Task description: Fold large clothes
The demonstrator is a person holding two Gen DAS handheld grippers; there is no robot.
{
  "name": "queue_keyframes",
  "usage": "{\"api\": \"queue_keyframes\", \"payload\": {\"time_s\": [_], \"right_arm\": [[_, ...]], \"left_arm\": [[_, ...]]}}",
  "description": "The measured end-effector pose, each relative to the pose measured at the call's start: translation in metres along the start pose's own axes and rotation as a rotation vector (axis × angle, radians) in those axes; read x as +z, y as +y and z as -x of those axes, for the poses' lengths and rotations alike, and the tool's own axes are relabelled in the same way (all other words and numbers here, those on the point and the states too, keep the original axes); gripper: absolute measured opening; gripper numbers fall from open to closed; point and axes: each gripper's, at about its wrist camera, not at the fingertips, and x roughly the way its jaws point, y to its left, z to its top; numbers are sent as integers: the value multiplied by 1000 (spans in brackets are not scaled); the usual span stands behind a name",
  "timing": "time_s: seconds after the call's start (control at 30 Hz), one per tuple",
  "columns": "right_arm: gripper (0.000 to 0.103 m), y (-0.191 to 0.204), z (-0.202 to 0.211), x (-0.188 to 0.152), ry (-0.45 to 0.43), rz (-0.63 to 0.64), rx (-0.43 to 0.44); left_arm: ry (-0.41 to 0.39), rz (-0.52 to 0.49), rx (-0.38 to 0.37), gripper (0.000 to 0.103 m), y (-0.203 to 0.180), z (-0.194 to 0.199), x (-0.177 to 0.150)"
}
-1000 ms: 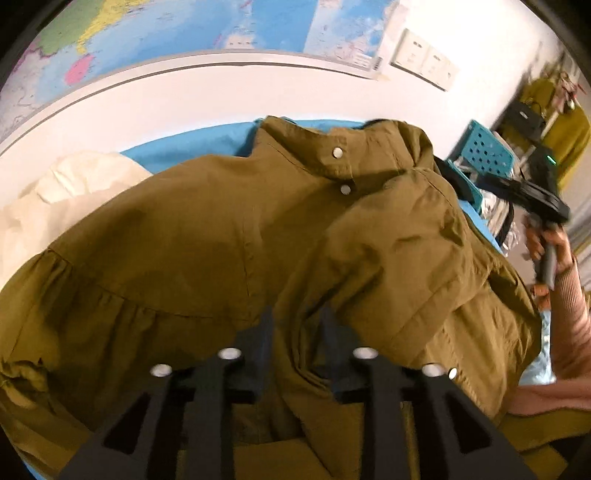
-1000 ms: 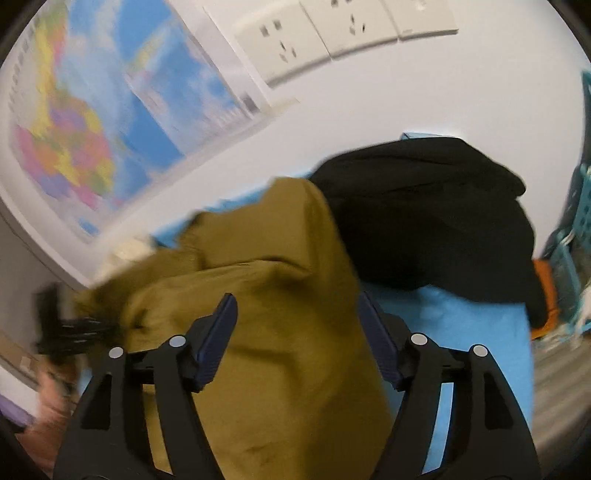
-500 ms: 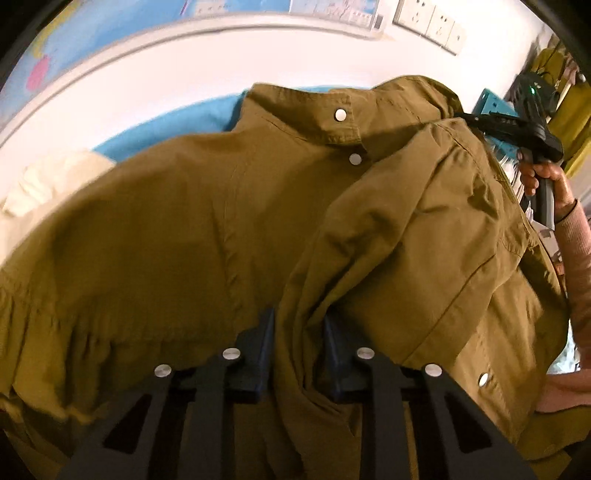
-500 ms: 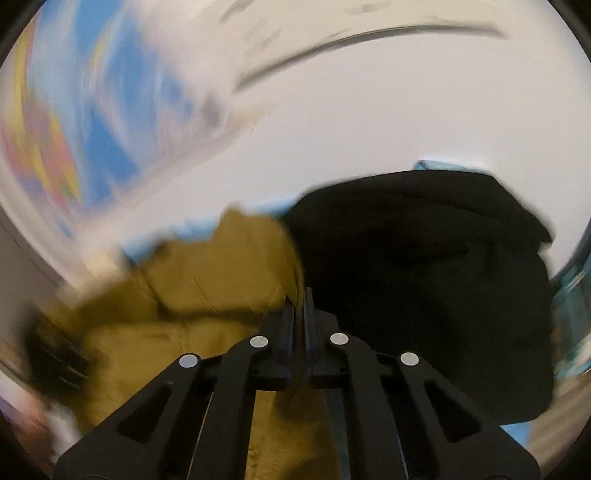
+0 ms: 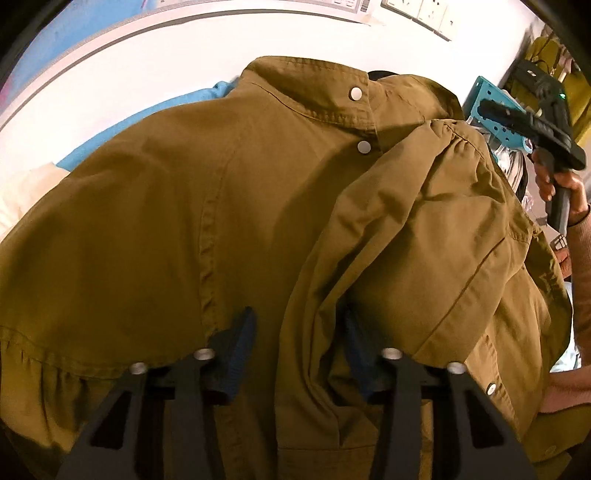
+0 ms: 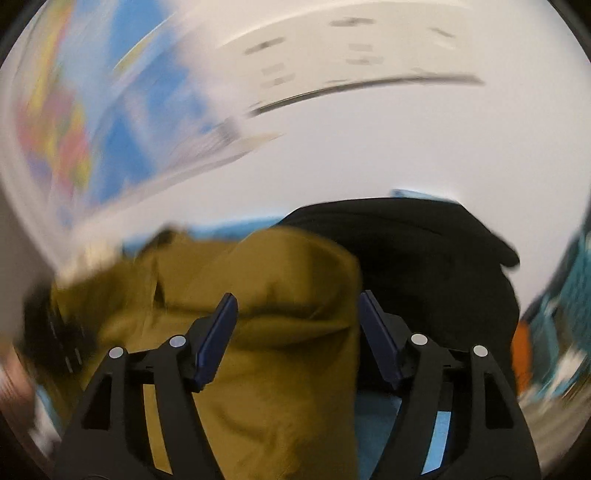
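Observation:
An olive-brown snap-button shirt [image 5: 207,229] fills the left wrist view, collar at the top, one sleeve [image 5: 424,236] folded across its front. My left gripper [image 5: 299,332] has its jaws parted, with a fold of the shirt lying between them. My right gripper [image 6: 299,306] is open over the shirt's upper edge [image 6: 280,295], with cloth between and under the fingers. It also shows in the left wrist view [image 5: 532,125], held by a hand at the shirt's right side.
A black garment [image 6: 424,258] lies right of the shirt on the blue surface [image 6: 376,424]. A cream cloth [image 5: 26,192] lies at the left. A white wall with a map [image 6: 74,129] and sockets [image 5: 421,14] stands behind. A teal crate [image 5: 495,107] is at right.
My right gripper was shut half a second ago and is now open over the shirt. My left gripper's jaws have opened wider and it has moved closer over the shirt.

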Motion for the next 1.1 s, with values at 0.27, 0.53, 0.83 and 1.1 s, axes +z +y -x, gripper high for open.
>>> {"api": "queue_keyframes", "payload": {"time_s": [0.27,0.53,0.83,1.1], "right_arm": [[14,60,-55,-24,160,464,-169],[2,5,4,6,42,284,-183],[17,-51,-11,-4,100,98,-311],[48,-15,35,-13,-52,27,-211]], "left_arm": [[10,-8,-1,14,-9,-5,7],[-90,-37,-20,21,-14,20,20],[-72,33,-78,60,9,17,24],[-10,2,-23,64,-1,2,4]]}}
